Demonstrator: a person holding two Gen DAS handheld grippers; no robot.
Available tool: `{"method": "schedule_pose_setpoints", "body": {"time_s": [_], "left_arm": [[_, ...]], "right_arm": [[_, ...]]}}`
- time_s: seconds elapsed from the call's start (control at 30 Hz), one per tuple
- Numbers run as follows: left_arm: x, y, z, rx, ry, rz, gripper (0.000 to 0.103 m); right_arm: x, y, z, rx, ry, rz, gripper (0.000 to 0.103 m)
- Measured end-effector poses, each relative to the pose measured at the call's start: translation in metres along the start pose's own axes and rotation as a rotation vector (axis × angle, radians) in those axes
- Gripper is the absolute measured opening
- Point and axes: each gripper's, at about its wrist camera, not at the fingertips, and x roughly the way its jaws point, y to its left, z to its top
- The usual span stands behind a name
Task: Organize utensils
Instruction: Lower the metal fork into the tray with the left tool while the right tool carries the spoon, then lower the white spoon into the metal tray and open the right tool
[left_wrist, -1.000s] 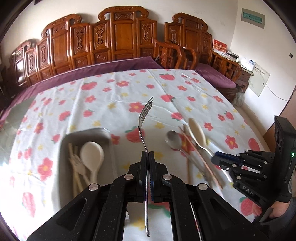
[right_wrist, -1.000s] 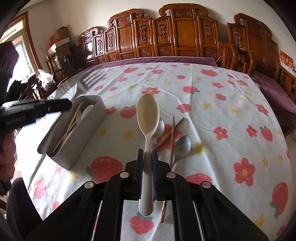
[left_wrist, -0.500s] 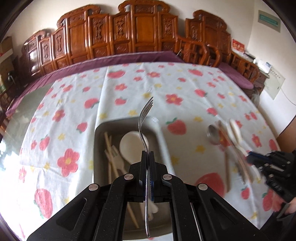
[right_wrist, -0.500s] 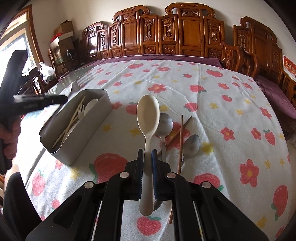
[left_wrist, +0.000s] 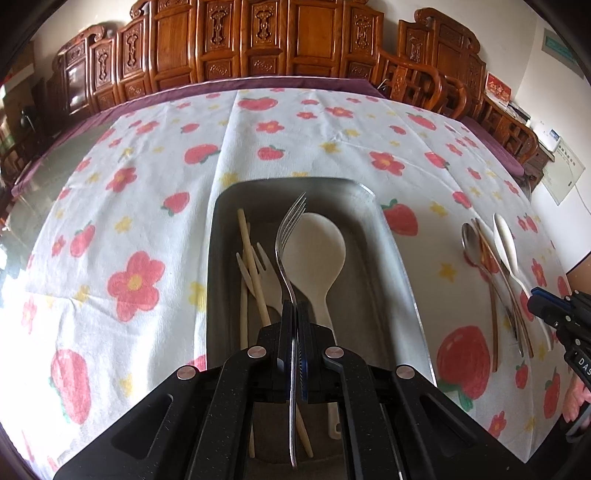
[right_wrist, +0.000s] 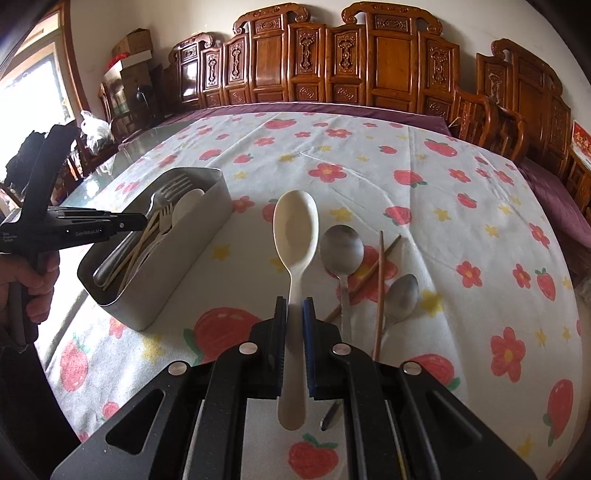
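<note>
Two metal spoons (right_wrist: 341, 245) and chopsticks (right_wrist: 379, 291) lie beside the bin (right_wrist: 207, 206).

bin (right_wrist: 192, 254): left on table | loose spoons (right_wrist: 341, 247), chopsticks (right_wrist: 378, 291): right of it

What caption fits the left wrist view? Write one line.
Left gripper holds a metal fork over the steel utensil bin.

This is a room in a home: a big table with a strawberry tablecloth (right_wrist: 369, 155), and carved wooden chairs (right_wrist: 388, 66) behind it.
</note>
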Motion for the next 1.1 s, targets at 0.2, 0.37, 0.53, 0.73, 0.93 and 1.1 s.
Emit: {"method": "schedule_pose_setpoints", "body": {"time_s": [0.2, 0.37, 0.53, 0.73, 0.93, 1.1], "left_arm": [[-0.003, 0.006, -0.003, -0.002, -0.028, -0.019, 0.003], [-0.013, 0.014, -0.003, -0.017, -0.067, -0.047, 0.003], [-0.036, 0.028, -0.009, -0.024, -0.148, -0.035, 0.025], [-0.059, 0.051, -0.012, -0.065, -0.223, -0.029, 0.031], [-0.064, 0.067, -0.015, -0.084, -0.241, -0.022, 0.031], [-0.068, 0.078, -0.017, -0.108, -0.251, -0.031, 0.031]], "right_arm": [[0.004, 0.01, 0.0, 0.002, 0.024, 0.009, 0.01], [0.006, 0.022, 0.009, 0.013, 0.03, 0.036, 0.01], [0.004, 0.05, 0.026, -0.02, 0.017, 0.064, 0.01], [0.006, 0.088, 0.052, -0.051, 0.008, 0.113, 0.01], [0.025, 0.117, 0.077, -0.042, 0.026, 0.167, 0.01], [0.057, 0.134, 0.089, -0.018, 0.078, 0.186, 0.01]]}}
